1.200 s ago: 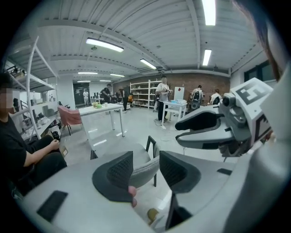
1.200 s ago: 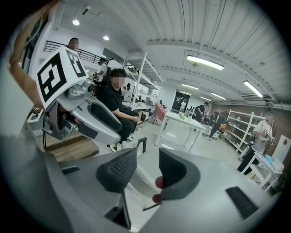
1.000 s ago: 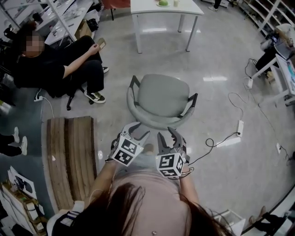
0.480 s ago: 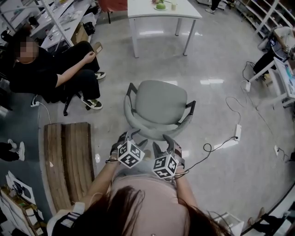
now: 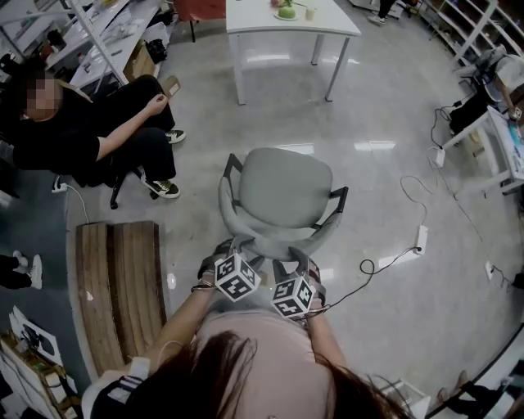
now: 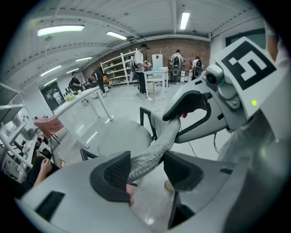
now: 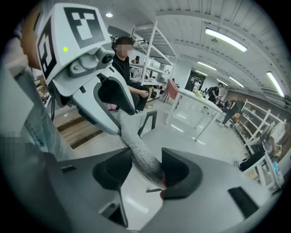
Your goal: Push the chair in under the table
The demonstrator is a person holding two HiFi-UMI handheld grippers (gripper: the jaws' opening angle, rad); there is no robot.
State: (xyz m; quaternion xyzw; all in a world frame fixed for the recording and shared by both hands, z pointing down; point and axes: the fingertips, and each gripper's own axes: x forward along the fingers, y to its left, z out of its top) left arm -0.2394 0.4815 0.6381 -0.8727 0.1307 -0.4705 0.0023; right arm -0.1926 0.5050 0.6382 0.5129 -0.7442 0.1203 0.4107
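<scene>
Grey floor (image 5: 393, 245), with the white table (image 5: 262, 18) at the far end. The grey chair (image 5: 286, 188) stands out in the open, well apart from the table, its back toward me. My left gripper (image 5: 233, 247) sits wide around the padded backrest rim (image 6: 152, 152). My right gripper (image 5: 293, 263), just beside it, straddles the same rim, jaws opening.
</scene>
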